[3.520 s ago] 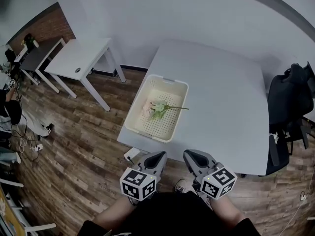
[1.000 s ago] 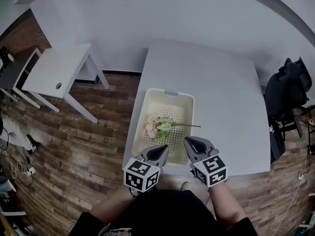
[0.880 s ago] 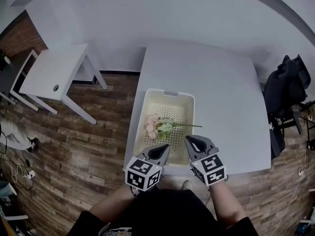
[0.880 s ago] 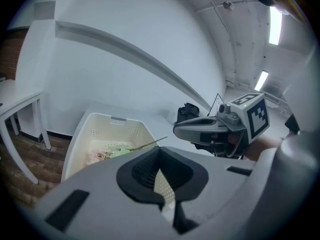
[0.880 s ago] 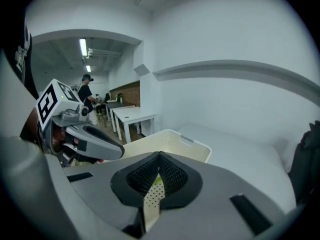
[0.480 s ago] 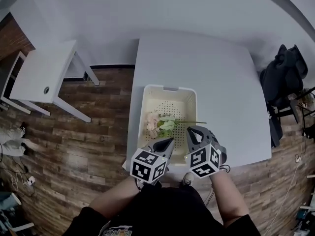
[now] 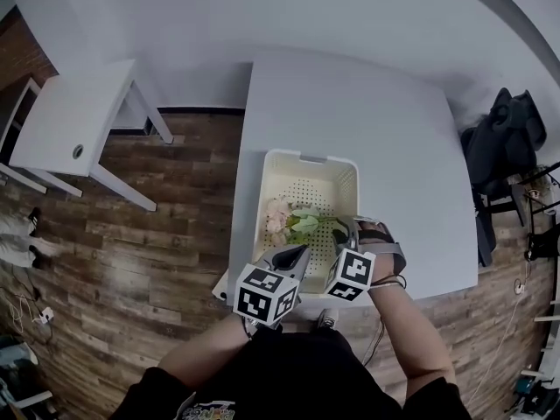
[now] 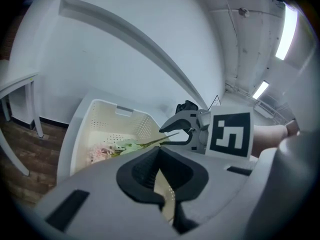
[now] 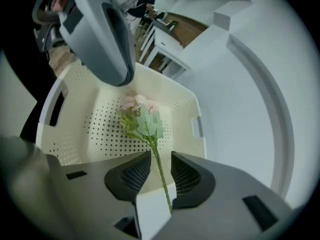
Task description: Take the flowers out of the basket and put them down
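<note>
A cream perforated basket [image 7: 309,157] stands on the near left part of the white table [image 7: 385,112]. In it lies a bunch of pink flowers [image 7: 278,221] with green leaves, and its thin stem [image 9: 160,166] reaches over the basket's right rim. My right gripper [image 7: 344,232] is at that rim. Its jaws are opening, and the stem runs between them without either pad pressing on it [image 9: 161,166]. My left gripper [image 7: 293,254] hovers at the basket's near edge, shut and holding nothing [image 8: 160,149]. The left gripper view shows the flowers [image 8: 107,150] inside the basket [image 8: 100,109].
A small white side table [image 7: 70,121] stands to the left on the wooden floor [image 7: 157,234]. A dark chair with clothes on it [image 7: 503,147] is at the table's right. Bare tabletop lies beyond the basket and to its right.
My right gripper has moved forward and left, from the table's near edge to the basket's right rim, and now straddles the stem. Its jaws have parted. The left gripper has barely moved.
</note>
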`<state>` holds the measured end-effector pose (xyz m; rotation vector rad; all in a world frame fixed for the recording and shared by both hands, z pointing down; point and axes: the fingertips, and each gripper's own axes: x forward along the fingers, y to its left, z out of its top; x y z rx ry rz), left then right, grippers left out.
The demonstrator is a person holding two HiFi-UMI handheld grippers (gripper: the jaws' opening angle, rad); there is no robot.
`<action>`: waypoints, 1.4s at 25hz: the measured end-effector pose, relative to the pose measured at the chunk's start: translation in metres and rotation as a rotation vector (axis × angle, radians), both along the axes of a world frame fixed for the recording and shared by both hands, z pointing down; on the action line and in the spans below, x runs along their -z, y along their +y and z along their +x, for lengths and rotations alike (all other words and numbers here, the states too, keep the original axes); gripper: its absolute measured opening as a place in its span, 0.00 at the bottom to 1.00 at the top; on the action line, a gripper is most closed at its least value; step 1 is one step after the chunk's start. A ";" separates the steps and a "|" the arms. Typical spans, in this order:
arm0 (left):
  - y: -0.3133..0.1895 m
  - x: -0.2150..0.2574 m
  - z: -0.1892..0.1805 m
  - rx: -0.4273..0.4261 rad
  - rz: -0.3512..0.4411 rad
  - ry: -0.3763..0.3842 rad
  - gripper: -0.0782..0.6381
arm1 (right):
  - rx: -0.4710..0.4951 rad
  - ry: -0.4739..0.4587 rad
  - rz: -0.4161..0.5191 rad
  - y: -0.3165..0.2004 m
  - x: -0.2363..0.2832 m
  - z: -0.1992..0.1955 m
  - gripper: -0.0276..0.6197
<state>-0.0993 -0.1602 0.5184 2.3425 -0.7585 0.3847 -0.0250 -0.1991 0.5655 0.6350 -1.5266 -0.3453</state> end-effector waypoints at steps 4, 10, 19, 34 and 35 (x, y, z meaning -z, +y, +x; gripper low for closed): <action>0.001 0.000 -0.010 0.006 -0.004 0.000 0.12 | 0.072 0.124 -0.054 -0.006 -0.026 0.002 0.23; 0.004 0.007 -0.022 0.024 0.004 0.012 0.12 | 0.123 0.234 -0.058 -0.020 -0.049 0.004 0.23; 0.008 0.004 -0.032 0.030 -0.003 0.011 0.12 | 0.132 0.302 -0.075 -0.030 -0.070 0.011 0.13; 0.009 0.013 -0.031 0.020 0.028 0.004 0.12 | 0.094 0.143 0.017 -0.026 -0.040 -0.001 0.09; 0.010 0.015 -0.030 0.018 0.031 0.004 0.12 | 0.082 0.122 0.029 -0.026 -0.035 -0.001 0.09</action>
